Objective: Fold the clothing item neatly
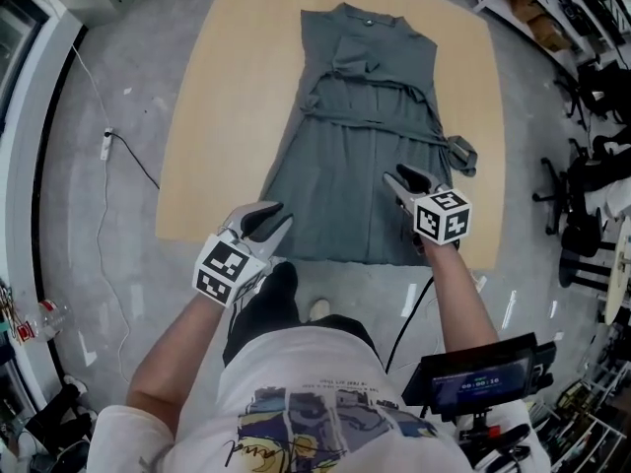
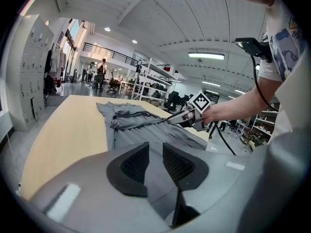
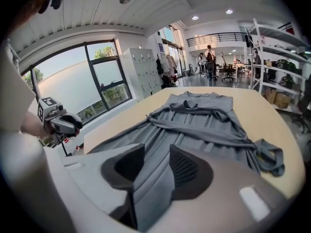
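One grey pleated sleeveless dress (image 1: pixel 360 156) lies flat on the single light wooden bench (image 1: pixel 222 116). Its long axis runs straight away from me. The neckline points to the far edge and the wide hem sits at the near edge, just in front of my body. The skirt flares towards me, so the piece is narrow at the far end and broad at the near one. One fabric waist tie (image 1: pixel 370 123) of the same grey crosses the dress about halfway along. Its bunched end (image 1: pixel 461 154) lies off the right side of the skirt, on bare bench. I hold two grippers. My left gripper (image 1: pixel 279 213) is at the near left corner of the hem, with its jaws spread apart. In the left gripper view grey cloth shows in the gap between the black pads, but I cannot tell whether the jaws touch it. My right gripper (image 1: pixel 402 173) is over the right part of the skirt, a little further up the dress than the left, and short of the tie's bunched end. Its jaws are spread too, and the pleated cloth shows through the gap.
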